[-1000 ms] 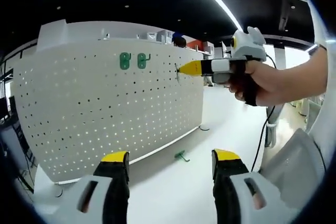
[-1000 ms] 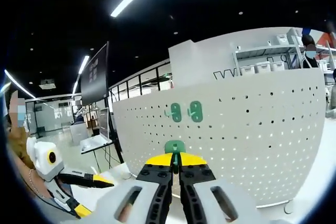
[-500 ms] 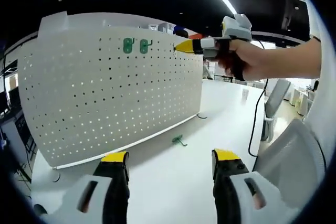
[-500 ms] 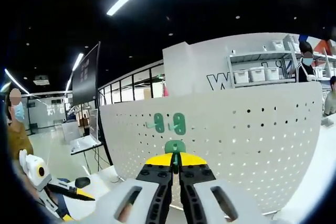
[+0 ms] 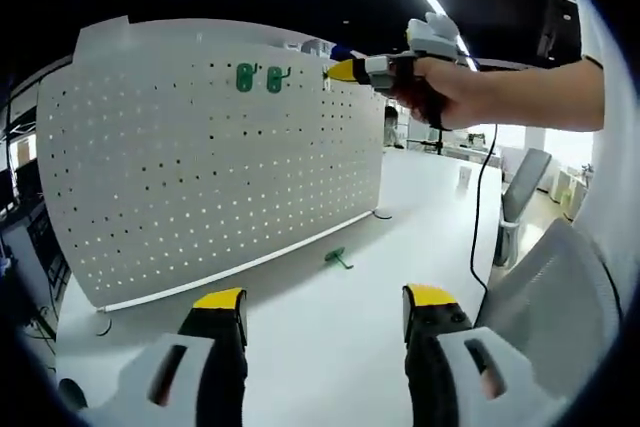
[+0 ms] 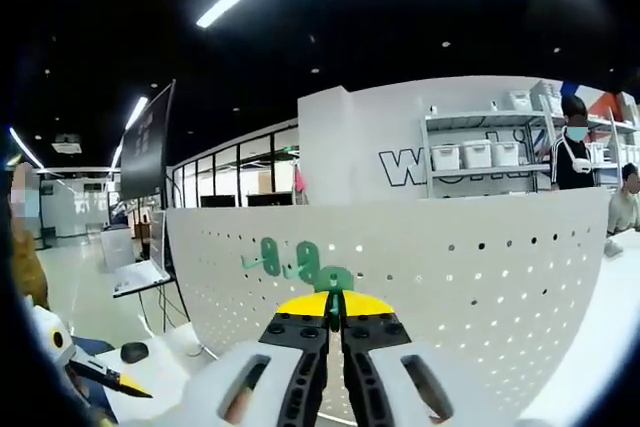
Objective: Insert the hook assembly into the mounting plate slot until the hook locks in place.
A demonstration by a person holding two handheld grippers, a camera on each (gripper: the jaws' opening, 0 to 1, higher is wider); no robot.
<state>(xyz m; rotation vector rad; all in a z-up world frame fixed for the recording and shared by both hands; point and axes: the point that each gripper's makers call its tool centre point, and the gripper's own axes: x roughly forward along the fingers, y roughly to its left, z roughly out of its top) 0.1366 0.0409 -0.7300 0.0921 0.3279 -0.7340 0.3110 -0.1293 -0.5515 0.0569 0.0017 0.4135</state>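
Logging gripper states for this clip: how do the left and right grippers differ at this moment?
The left gripper has its jaws wide apart and holds nothing; the right gripper has its jaws pressed together on a green hook. The left sits low over the white table; the right is raised to the top edge of the pegboard, beside two mounted hooks. Both have yellow-tipped black jaws.

The held hook (green) is mostly hidden between the jaws.

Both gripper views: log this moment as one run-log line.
right gripper: shut on green hook, at pegboard top row | left gripper: open | two hooks mounted | spare hook on table
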